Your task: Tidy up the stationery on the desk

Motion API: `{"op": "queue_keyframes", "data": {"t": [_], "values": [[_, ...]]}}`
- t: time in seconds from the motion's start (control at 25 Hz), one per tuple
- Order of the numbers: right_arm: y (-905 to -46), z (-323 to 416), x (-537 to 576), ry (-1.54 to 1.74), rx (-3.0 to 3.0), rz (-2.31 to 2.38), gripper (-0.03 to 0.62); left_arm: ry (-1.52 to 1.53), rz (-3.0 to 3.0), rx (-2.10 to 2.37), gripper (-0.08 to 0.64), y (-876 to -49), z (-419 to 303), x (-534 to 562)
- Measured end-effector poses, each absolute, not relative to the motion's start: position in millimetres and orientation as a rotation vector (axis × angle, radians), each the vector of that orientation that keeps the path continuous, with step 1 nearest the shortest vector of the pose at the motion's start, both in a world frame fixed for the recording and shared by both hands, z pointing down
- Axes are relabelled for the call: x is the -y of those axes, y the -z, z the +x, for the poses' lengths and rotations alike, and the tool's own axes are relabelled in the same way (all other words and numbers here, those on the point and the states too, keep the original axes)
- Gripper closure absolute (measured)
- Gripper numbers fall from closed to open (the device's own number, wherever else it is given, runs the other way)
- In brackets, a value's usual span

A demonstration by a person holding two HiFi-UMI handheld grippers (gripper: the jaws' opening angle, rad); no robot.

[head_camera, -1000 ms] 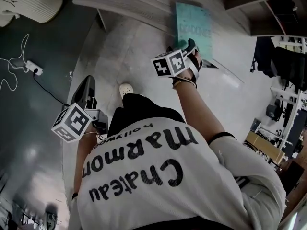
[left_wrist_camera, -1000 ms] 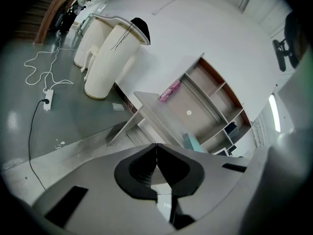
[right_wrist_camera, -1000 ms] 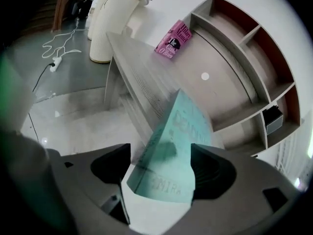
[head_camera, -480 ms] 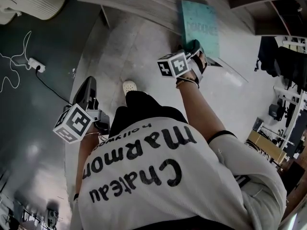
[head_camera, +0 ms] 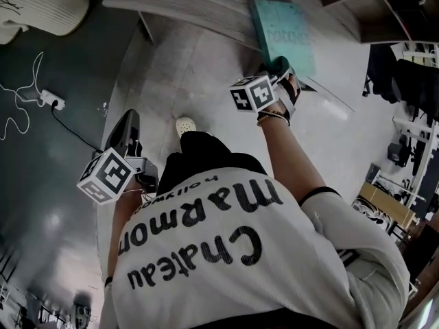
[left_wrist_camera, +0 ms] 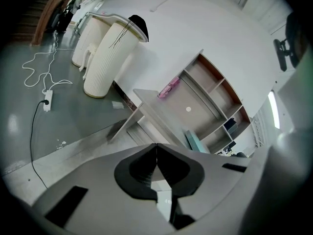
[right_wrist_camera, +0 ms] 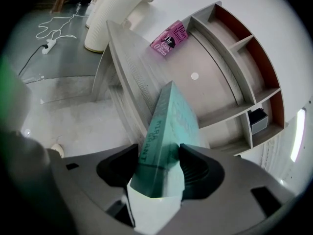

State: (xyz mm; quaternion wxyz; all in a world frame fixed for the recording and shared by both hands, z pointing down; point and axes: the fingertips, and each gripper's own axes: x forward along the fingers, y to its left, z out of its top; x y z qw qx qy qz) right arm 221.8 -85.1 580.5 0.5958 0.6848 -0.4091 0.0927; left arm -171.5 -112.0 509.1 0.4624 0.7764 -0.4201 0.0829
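One teal book [head_camera: 282,34] crosses the table [head_camera: 185,5] edge, clamped in the right hand-held gripper [head_camera: 280,66]; left hand-held gripper [left_wrist_camera: 156,160] hangs closed, empty, over open grey floor [head_camera: 171,81].

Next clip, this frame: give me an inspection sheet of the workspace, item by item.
Surface: grey wood-grain desk, mostly bare.
Job's things: teal book clamped by the right gripper, its far end over the desk's near edge; pink book lying at the desk's far end.
Clutter: small white round spot on the desk; cannot tell what it is.
Grippers: right gripper shut on the teal book; left gripper shut, empty, held low beside the person.
Cables: power strip on the dark floor, a dark cable running from it.
Surroundings: shelf unit behind the desk; white ribbed cylinders on the floor.
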Motion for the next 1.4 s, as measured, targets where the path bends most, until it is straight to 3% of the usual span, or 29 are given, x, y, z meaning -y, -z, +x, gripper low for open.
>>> {"op": "queue_keyframes", "data": {"t": [0.84,1.4], "values": [[-494.9,249.5,76.6,-0.519,1.239,1.951,0.385,-0.187,1.975,1.014,0.545,-481.7,-151.2,81.1],[-448.0,281.9,59.7,-1.008,1.512,2.319,0.394,-0.147,1.992,1.048,0.545,-467.3,-139.1,55.0]]}}
